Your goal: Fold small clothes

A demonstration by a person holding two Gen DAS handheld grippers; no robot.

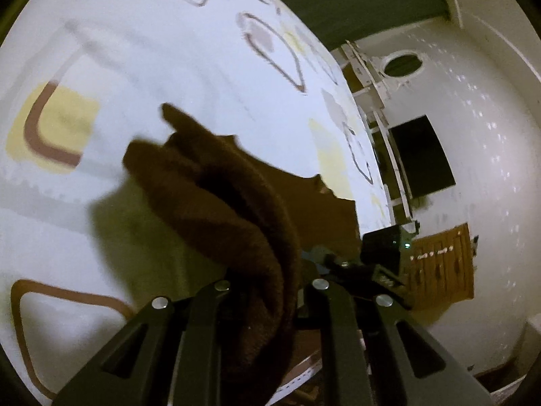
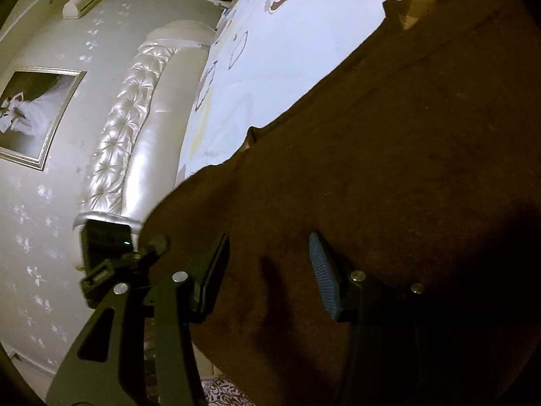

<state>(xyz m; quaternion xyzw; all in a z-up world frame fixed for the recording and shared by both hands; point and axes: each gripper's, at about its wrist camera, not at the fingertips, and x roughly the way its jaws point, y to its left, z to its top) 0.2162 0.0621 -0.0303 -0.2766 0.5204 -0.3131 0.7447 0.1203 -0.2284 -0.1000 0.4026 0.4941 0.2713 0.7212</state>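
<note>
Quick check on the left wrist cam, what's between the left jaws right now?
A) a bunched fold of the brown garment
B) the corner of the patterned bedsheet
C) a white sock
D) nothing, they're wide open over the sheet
A: in the left wrist view the left gripper is shut on a bunched fold of the brown garment, which rises off the patterned bedsheet.

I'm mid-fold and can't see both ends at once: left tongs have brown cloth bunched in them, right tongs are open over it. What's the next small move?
Probably lower the right tongs and close on the brown garment. They stand open above flat cloth, gripping nothing, while the left tongs already pinch a bunched fold lifted off the patterned bedsheet. A second grip should let you carry the fold evenly.
</note>
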